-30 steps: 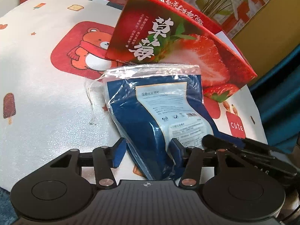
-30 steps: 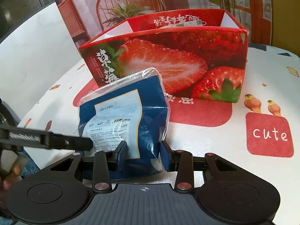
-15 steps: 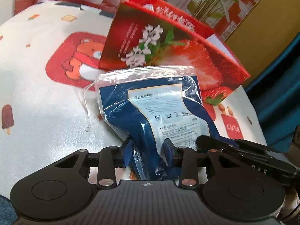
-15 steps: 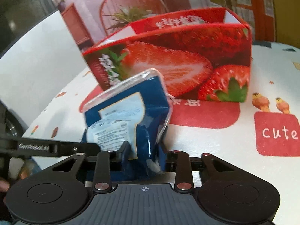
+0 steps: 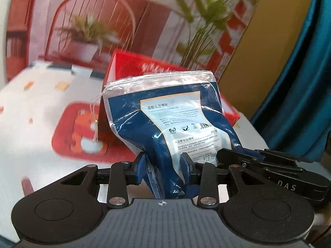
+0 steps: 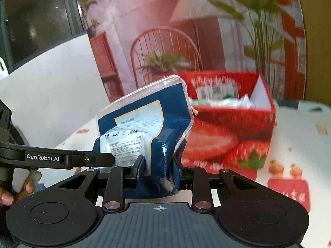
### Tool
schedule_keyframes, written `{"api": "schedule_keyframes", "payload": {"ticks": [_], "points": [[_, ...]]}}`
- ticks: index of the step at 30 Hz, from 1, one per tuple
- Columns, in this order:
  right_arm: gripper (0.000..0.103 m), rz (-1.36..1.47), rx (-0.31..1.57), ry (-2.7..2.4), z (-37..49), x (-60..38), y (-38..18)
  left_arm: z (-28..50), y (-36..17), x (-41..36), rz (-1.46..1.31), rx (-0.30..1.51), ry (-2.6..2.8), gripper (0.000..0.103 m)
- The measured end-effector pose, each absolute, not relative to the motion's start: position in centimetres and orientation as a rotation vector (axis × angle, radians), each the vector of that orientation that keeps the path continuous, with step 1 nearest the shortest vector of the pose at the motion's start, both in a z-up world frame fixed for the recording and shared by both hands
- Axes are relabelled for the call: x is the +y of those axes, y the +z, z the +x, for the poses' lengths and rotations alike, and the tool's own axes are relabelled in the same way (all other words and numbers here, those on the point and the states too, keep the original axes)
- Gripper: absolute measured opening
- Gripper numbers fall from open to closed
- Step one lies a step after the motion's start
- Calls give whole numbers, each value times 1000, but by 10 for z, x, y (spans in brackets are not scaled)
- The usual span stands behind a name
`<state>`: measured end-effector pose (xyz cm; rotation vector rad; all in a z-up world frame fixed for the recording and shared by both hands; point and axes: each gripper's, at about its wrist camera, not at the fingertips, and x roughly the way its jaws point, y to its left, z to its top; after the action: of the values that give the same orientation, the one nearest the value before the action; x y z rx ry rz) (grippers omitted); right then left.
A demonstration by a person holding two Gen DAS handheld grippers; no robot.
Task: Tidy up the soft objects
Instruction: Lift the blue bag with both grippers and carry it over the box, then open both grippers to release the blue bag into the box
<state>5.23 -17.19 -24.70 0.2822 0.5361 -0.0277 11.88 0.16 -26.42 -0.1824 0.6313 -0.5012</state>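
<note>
A blue plastic bag of cotton pads (image 5: 175, 119) with a white label and a clear top seal hangs above the table, pinched at its lower end from both sides. My left gripper (image 5: 163, 163) is shut on its bottom left part. My right gripper (image 6: 159, 165) is shut on the same bag (image 6: 149, 119) beside it. Each gripper shows in the other's view: the right one's black fingers (image 5: 258, 159) at the right, the left one's finger (image 6: 68, 158) at the left. Behind the bag stands the open red strawberry box (image 6: 227, 128), also partly seen behind it in the left wrist view (image 5: 124, 66).
White and green packets (image 6: 223, 101) lie inside the box. The white tablecloth (image 5: 41, 107) with red cartoon patches covers the table (image 6: 300, 136). A printed backdrop with a chair and plants stands behind; a teal curtain (image 5: 300, 82) hangs at the right. A person's hand (image 6: 8, 194) shows at lower left.
Both grippers closed onto the blue bag and lifted it off the tablecloth. Both views tilted upward, so the box now sits lower and its open top shows.
</note>
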Motion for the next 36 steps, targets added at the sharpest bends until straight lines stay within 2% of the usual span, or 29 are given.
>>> {"api": "schedule_keyframes", "payload": {"ticks": [6, 13, 18, 25, 29, 36], "points": [[26, 238, 442, -39, 65, -183, -214, 138, -224, -8, -118, 510, -517, 38], [26, 276, 385, -72, 113, -226, -186, 208, -188, -30, -90, 466, -555, 38], [26, 351, 428, -120, 160, -265, -190, 268, -196, -45, -133, 552, -555, 38], [26, 450, 608, -172, 202, -293, -234, 320, -234, -71, -84, 758, -544, 38], [26, 488, 741, -198, 220, -304, -259, 339, -252, -82, -32, 858, -545, 38], [26, 457, 838, -205, 242, -305, -271, 353, -268, -87, 38, 933, -526, 39]]}}
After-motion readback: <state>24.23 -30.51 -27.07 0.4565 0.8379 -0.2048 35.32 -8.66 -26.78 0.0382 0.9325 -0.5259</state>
